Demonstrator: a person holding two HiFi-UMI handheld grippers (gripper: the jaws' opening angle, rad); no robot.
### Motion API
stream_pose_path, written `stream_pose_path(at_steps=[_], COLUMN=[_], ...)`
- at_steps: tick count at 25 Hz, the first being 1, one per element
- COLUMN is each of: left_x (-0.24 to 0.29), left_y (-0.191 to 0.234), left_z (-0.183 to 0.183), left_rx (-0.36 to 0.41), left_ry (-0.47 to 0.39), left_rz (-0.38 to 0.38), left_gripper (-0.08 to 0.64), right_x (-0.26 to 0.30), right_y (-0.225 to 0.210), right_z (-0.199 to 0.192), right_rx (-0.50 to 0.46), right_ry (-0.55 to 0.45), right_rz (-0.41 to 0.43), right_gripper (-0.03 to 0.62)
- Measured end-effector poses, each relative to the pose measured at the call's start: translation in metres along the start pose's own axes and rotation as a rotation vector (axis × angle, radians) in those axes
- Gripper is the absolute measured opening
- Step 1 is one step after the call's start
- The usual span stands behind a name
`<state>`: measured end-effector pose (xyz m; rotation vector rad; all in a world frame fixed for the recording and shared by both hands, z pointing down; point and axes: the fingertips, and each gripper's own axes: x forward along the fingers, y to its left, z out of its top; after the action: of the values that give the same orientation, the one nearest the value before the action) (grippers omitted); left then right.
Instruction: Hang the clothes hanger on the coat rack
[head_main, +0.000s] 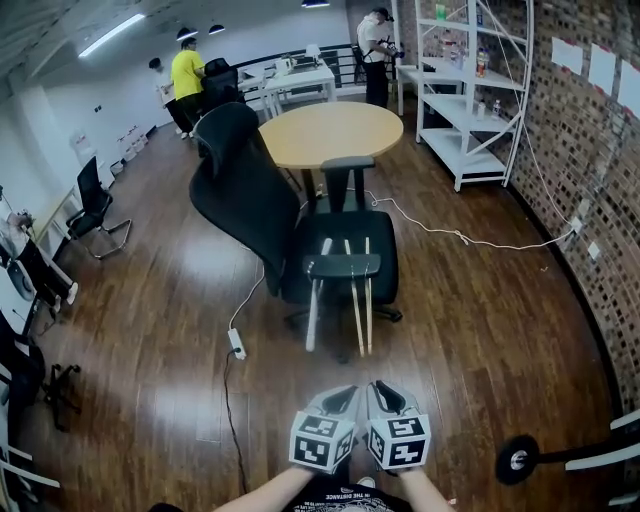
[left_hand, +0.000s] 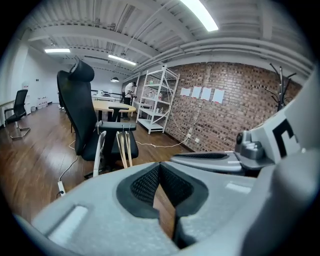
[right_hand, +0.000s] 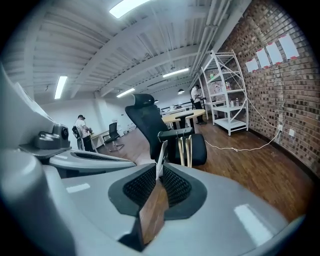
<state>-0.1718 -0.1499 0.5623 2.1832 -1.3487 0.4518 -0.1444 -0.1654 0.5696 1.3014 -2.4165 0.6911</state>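
A white hanger (head_main: 314, 310) and two wooden hangers (head_main: 360, 300) hang from the armrest (head_main: 342, 266) of a black office chair (head_main: 250, 195) in the middle of the room. Both grippers are low at the bottom of the head view, side by side and a good way short of the chair. The left gripper (head_main: 340, 392) looks shut and empty, its pads (left_hand: 146, 185) meeting at the tips. The right gripper (head_main: 378, 388) stands a narrow crack open with nothing between its pads (right_hand: 175, 185). Both point at the hangers (left_hand: 122, 147) (right_hand: 185, 150). A dark coat rack (left_hand: 280, 82) stands by the brick wall.
A round wooden table (head_main: 330, 130) stands behind the chair, a white shelf unit (head_main: 470, 90) by the brick wall. A power strip (head_main: 237, 343) and a white cable (head_main: 450, 235) lie on the wooden floor. A black disc on a pole (head_main: 518, 460) is at bottom right. People stand far back.
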Motion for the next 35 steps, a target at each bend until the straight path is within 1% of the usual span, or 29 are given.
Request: stream_pose_path(at_steps=[6,11,15,17,19,22,25,29,35], left_x=[0.039,0.068,0.086,0.094,0.101,0.109,0.12,0.143,0.179], left_y=[0.048,0.089,0.104,0.11,0.118,0.13,0.138,0.14,0.141], left_z=[0.04,0.061,0.078,0.082,0.084,0.086,0.088,0.091,0.098], left_rx=[0.019,0.032,0.035,0.04,0.038,0.028,0.024,0.006,0.0], left_ry=[0.007,0.005,0.01,0.016,0.023,0.035,0.05,0.063,0.082], left_rz=[-0.035,-0.061,-0.097,-0.117,-0.128,-0.134,-0.131,-0.119,-0.112], left_gripper=[0.003,0.003,0.003,0.003,0.003,0.003,0.003,0.003,0.003], right_x=[0.059,0.111,0.139,0.152,0.167,0.189,0.208,0.23,0.263], right_y=[-0.019,-0.032,-0.042,-0.048,-0.053,-0.06,-0.074,-0.1,-0.131], right_z=[0.028,0.038,0.044,0.047,0.049,0.048,0.046,0.042,0.04], right_rx=[0.003,0.01,0.007,-0.013,-0.036,-0.05,-0.034,-0.017,-0.013], right_ry=[0.009,0.018,0.039,0.046,0.053,0.066,0.073,0.1,0.13], right_rz=[-0.064,-0.117,-0.18,-0.224,-0.251,-0.265,-0.269,-0.258,-0.245], right_gripper=[0.032,0.046,0.046,0.054,0.064,0.064,0.064,0.075,0.084])
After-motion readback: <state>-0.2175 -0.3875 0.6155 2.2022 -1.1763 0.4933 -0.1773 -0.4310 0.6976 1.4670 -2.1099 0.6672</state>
